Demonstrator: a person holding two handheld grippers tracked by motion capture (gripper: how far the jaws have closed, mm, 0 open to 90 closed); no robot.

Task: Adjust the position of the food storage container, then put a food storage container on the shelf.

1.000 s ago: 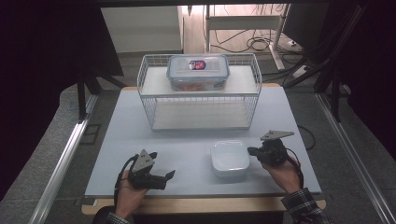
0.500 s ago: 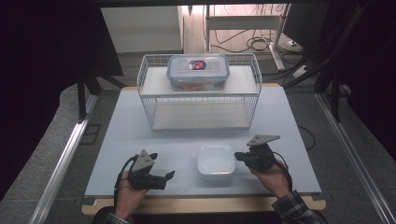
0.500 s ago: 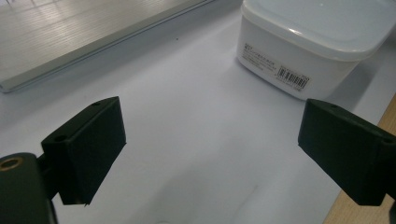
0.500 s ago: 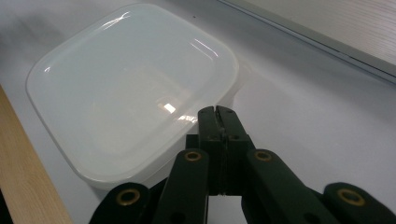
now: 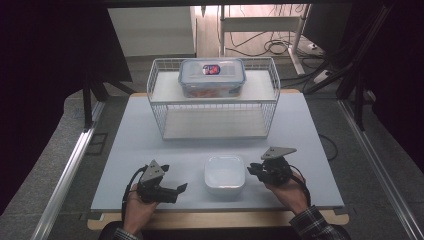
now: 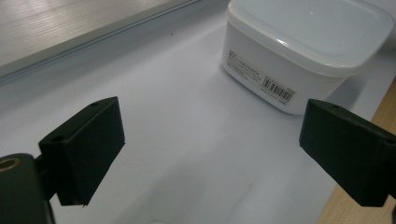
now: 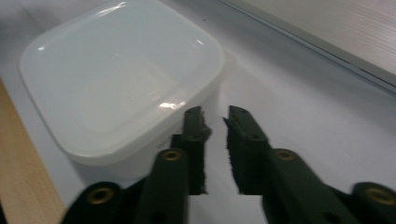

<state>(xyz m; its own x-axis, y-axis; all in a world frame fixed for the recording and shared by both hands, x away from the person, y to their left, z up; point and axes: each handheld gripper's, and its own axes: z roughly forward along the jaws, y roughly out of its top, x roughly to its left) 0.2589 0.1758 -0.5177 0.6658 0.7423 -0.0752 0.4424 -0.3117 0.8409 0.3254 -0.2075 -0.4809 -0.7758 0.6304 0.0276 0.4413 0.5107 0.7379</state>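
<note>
A white lidded plastic tub [image 5: 224, 174] sits near the front middle of the white table [image 5: 145, 140]. My right gripper [image 5: 252, 170] rests just right of it, pointing left at its side. In the right gripper view the jaws [image 7: 215, 119] stand a narrow gap apart; they have just been opening, with nothing between them, and the left fingertip lies close against the tub [image 7: 121, 79]. My left gripper [image 5: 173, 178] rests on the table to the tub's left, wide open and empty [image 6: 212, 140], with the tub [image 6: 303, 42] ahead at its upper right.
A white wire rack [image 5: 215, 107] stands at the back middle of the table, with a clear lidded box [image 5: 212, 77] on its top shelf. A wooden strip [image 5: 215, 220] runs along the table's front edge. Dark frame posts and cables surround the table.
The right gripper has moved left and the tub has slid left with it, toward the table's middle. Its jaws now show a small gap. The left gripper has stayed put.
</note>
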